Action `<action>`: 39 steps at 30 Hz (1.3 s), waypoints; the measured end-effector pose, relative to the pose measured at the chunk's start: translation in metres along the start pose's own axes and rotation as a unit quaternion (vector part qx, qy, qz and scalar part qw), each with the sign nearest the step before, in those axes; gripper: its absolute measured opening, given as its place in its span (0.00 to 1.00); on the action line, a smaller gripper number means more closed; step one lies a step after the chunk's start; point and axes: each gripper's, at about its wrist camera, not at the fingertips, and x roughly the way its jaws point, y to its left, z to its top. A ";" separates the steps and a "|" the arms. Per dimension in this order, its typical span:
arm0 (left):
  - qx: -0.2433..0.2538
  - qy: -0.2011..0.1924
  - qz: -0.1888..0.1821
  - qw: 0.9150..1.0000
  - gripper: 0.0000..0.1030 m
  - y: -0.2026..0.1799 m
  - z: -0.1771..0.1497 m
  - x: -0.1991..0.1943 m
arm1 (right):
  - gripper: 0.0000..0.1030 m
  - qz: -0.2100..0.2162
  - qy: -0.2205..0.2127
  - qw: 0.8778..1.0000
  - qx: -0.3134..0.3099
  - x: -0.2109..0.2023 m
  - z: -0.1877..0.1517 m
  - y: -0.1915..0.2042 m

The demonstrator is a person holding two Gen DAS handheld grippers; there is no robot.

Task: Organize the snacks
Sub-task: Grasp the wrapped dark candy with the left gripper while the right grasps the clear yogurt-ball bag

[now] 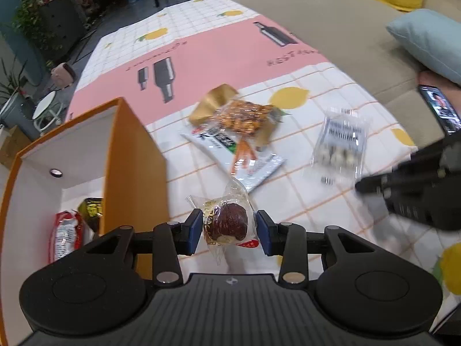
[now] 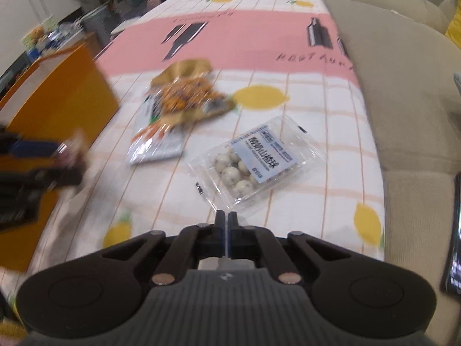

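L claw (image 1: pixel 227 230) pinches clear-wrapped dark red date snack (image 1: pixel 230 222): light, crinkly, slippery film; grip the body. R claw (image 2: pixel 227 219) fully closed, empty.

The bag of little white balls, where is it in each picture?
Left wrist view: the bag of white balls lies blurred at middle right, on the tablecloth.
Right wrist view: it lies at the centre, just past the shut right gripper.
Shared landmark: the orange box, left of the bag in both.
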 end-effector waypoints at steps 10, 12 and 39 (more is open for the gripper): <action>0.001 -0.007 -0.038 0.999 0.44 -0.025 -0.038 -0.002 | 0.02 0.005 0.064 0.998 0.012 -0.030 -0.055 0.014; -0.018 -0.012 -0.043 0.999 0.44 -0.024 -0.046 -0.004 | 0.14 -0.006 0.047 0.999 0.024 -0.036 -0.056 0.013; -0.141 0.024 -0.036 0.989 0.60 0.009 -0.076 0.015 | 0.80 -0.086 -0.041 0.995 -0.007 0.009 -0.031 0.040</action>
